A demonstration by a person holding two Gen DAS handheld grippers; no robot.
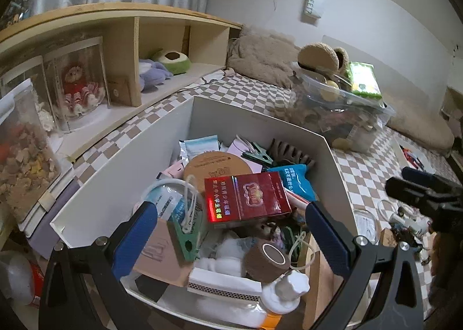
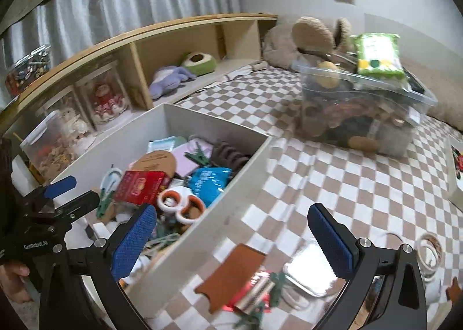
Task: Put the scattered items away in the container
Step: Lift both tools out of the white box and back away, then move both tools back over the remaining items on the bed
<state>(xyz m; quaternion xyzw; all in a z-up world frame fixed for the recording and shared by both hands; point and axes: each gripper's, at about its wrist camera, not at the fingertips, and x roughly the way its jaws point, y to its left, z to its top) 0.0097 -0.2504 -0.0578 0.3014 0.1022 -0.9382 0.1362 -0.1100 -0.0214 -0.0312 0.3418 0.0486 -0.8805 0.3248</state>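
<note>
Far left: wooden shelf unit (image 2: 185,40) along the wall, grey curtain (image 2: 144,5) hanging above it. Shelf holds clear display cases w/ a red-dressed doll (image 1: 76,84), plus a purple plush (image 2: 170,78) & green avocado plush (image 2: 199,62) in the next cubby. A clear tub of mixed bits (image 1: 23,156) sits at the shelf's near end.

Surface is a bed w/ brown-white checked sheet (image 2: 332,179). On it, just beside the shelf, stands the white container (image 1: 121,156), already piled w/ stuff: red carton (image 1: 246,199) on top, round cork coaster (image 1: 217,166), blue packet (image 1: 295,179), green clothes pegs, brown tape roll (image 1: 267,256), orange-white scissors (image 2: 181,205).

Left gripper (image 1: 231,231) hovers over the container, jaws apart, nothing between them. Right gripper (image 2: 231,237) sits over the container's right wall & the sheet, jaws apart too, empty.

Right of the container, scattered items lie on the sheet: brown leather sleeve (image 2: 231,275), shiny foil pouch (image 2: 309,269), white cord loops (image 2: 431,251); the rest is blurred.

Further back right: clear bin (image 2: 361,104) full of oddments, green wipes pack (image 2: 379,55) on top, tan teddy (image 2: 315,31) behind it. White wall (image 1: 376,5) w/ a hanging paper bag (image 1: 314,0).
</note>
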